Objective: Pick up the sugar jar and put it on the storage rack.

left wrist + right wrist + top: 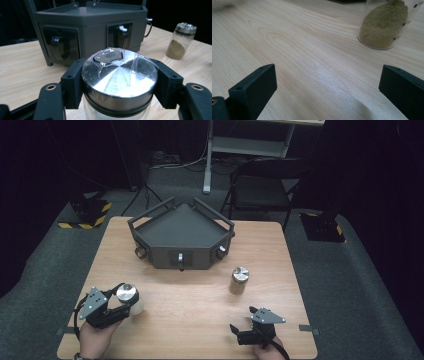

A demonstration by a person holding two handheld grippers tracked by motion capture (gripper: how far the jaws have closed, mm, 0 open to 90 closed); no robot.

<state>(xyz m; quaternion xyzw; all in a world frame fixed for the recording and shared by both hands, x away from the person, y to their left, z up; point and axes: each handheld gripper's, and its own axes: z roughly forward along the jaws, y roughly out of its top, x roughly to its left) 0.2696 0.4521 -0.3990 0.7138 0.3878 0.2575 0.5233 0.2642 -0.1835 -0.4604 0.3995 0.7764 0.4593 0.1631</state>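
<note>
Your left gripper is clamped on the jar, one pad on each side of it just under the shiny metal lid, so the jar sits squarely between the fingers at the near left of the table. Your right gripper has its fingers wide apart with bare wood between them. The second jar, holding greenish-brown powder, stands ahead of them, in front of the dark tray.

Overhead light on the pale wooden surface, room behind black. Glare on the taped shiny metal lid inside the left gripper; far clear glass jar of olive powder soft.
</note>
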